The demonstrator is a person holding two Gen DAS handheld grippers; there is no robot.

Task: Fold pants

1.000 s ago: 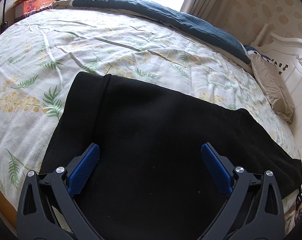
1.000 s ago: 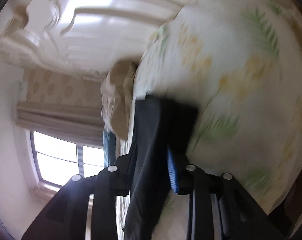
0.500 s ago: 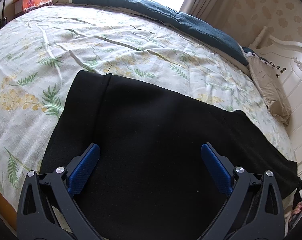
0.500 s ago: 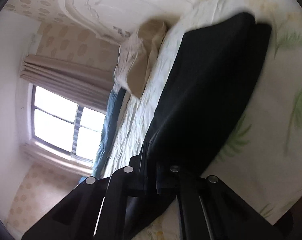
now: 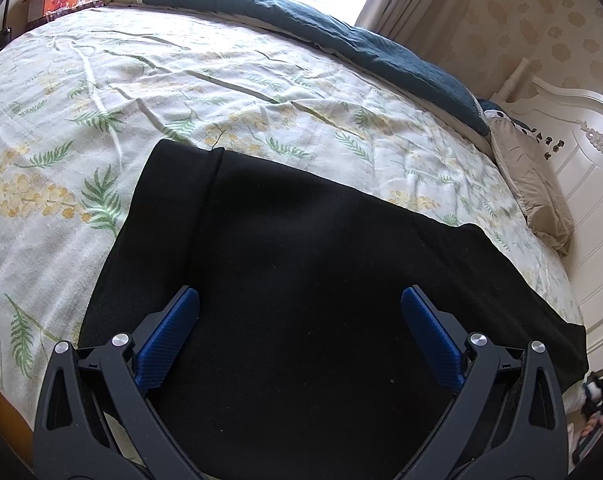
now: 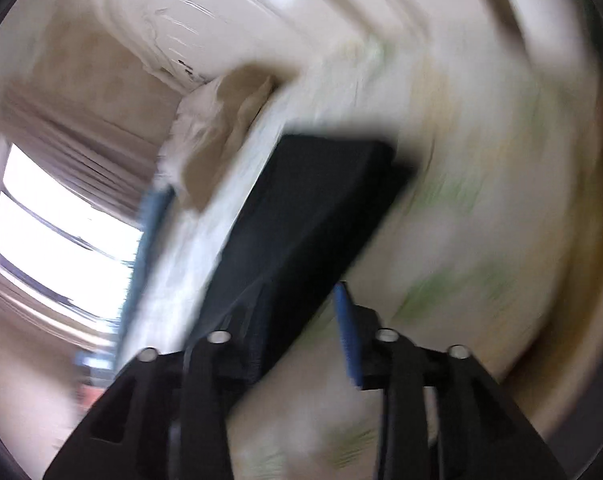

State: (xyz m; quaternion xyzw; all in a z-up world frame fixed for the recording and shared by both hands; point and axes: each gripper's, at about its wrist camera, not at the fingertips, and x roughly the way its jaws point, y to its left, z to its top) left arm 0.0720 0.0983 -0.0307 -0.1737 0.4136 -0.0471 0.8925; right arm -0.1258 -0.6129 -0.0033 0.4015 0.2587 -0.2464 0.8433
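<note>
The black pants (image 5: 301,280) lie flat on the floral bedsheet (image 5: 141,92), running from lower left to right. My left gripper (image 5: 300,308) hovers open above their middle, blue pads (image 5: 169,334) wide apart and empty. In the blurred right wrist view the pants (image 6: 313,208) stretch away from my right gripper (image 6: 301,312). Its jaws stand partly apart with the cloth's near end between them, one blue pad (image 6: 347,332) showing clear of the fabric.
A dark teal duvet (image 5: 341,40) lies along the far side of the bed. A beige pillow (image 5: 533,184) rests by the white headboard (image 5: 581,152). A window (image 6: 53,232) and curtains stand behind. The bed's near edge is at lower left.
The right gripper has swung fast and its jaws have parted from a tight pinch on the pants. The left gripper has stayed open over the pants, barely moving.
</note>
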